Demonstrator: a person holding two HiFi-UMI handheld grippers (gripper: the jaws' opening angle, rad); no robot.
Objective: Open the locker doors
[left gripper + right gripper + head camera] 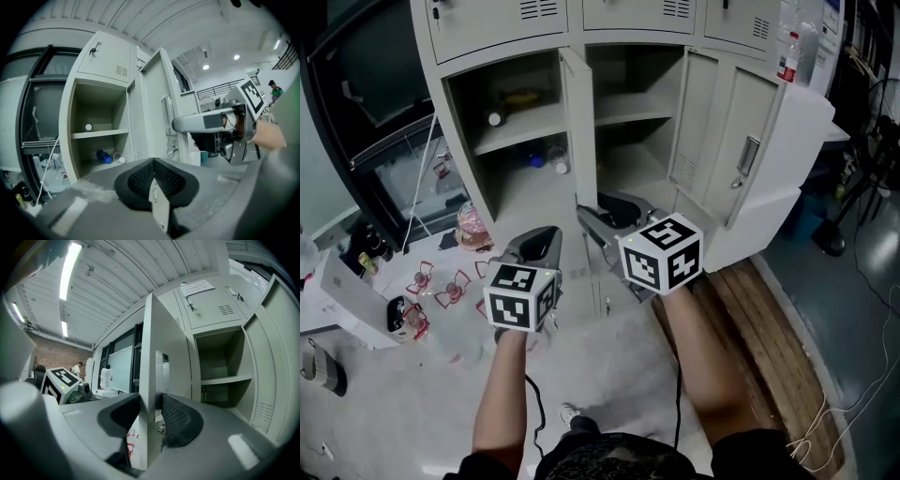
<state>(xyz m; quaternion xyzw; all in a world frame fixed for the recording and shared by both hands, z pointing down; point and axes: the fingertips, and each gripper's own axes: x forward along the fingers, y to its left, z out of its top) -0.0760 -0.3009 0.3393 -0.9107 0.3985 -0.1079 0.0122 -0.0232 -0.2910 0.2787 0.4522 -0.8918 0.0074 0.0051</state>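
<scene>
The grey metal locker bank (487,37) fills the top of the head view, with its lower compartments standing open. The middle door (579,122) is seen edge-on, swung out toward me. My right gripper (587,217) is shut on that door's free edge: in the right gripper view the door (150,357) stands upright between the pads (176,420), which press on both faces, near the latch plate (161,369). My left gripper (546,234) hangs just left of it, shut and holding nothing (153,180). The left gripper view shows the right gripper (178,124) reaching to the door (152,103).
Two further doors (741,150) hang open at the right. A small jar (495,119) sits on the left shelf, with bottles (534,159) below it. Red wire items (450,286) and a white box (342,300) lie on the floor at left, and wooden planks (769,328) at right.
</scene>
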